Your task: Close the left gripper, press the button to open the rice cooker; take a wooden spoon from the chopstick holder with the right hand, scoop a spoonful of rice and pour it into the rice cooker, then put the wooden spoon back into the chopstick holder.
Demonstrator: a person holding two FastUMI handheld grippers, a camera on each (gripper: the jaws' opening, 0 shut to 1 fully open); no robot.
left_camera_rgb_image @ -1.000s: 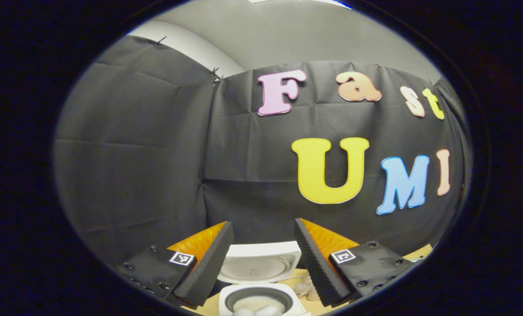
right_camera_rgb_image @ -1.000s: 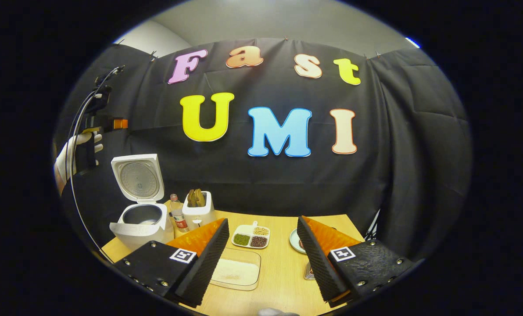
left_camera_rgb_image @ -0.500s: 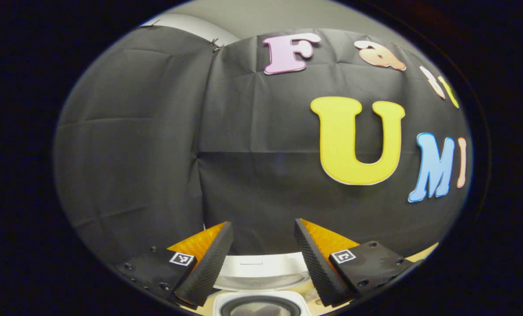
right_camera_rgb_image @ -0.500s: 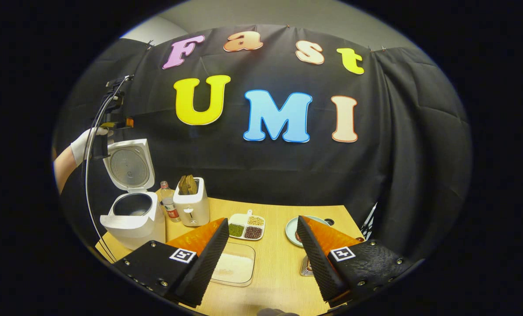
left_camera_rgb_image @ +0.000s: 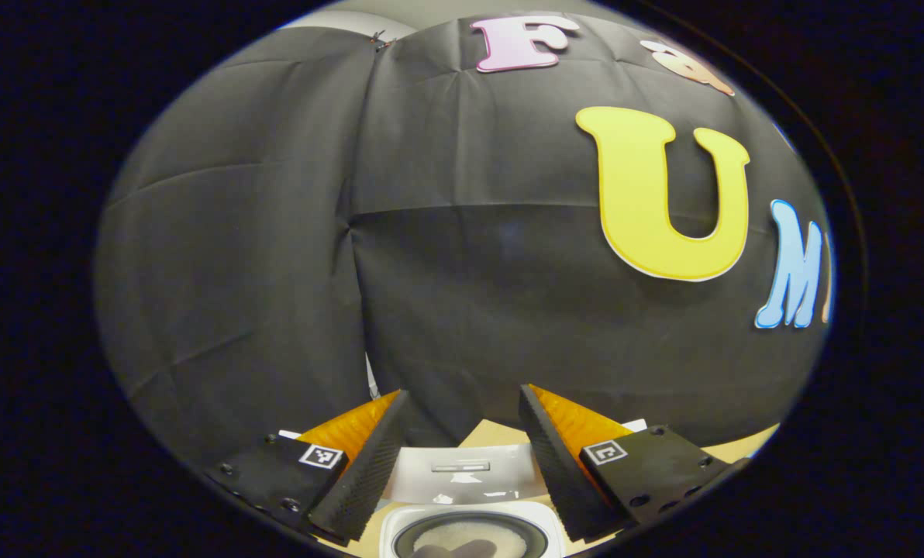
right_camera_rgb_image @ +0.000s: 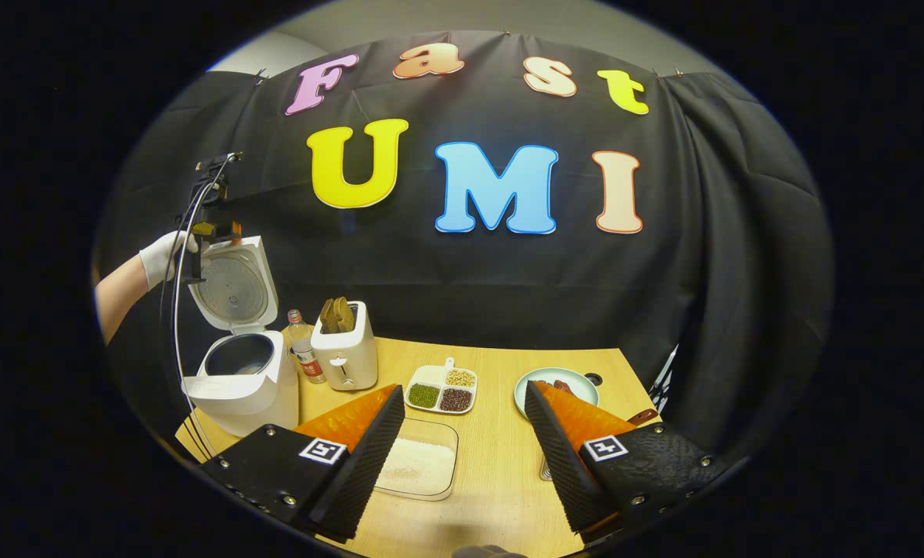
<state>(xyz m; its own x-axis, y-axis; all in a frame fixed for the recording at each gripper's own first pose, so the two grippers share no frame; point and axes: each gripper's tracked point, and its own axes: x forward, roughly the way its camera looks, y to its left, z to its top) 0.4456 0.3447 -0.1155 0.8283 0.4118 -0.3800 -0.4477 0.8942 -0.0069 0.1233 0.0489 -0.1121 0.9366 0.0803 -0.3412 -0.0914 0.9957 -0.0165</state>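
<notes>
Two hand-held grippers are in play: the left hand-held gripper (left_camera_rgb_image: 458,403) hangs above the white rice cooker (left_camera_rgb_image: 470,496), fingers spread wide and holding nothing, with the raised lid and the dark inner pot below it. From the right gripper view, a white-gloved hand (right_camera_rgb_image: 163,256) holds it by the lid's top edge (whether it touches is unclear). The right hand-held gripper (right_camera_rgb_image: 462,403) is likewise wide open and empty over the light wooden surface (right_camera_rgb_image: 493,480), above a clear rectangular tray of white rice (right_camera_rgb_image: 419,467). A white toaster with brown slices (right_camera_rgb_image: 346,353) stands just beside the cooker
</notes>
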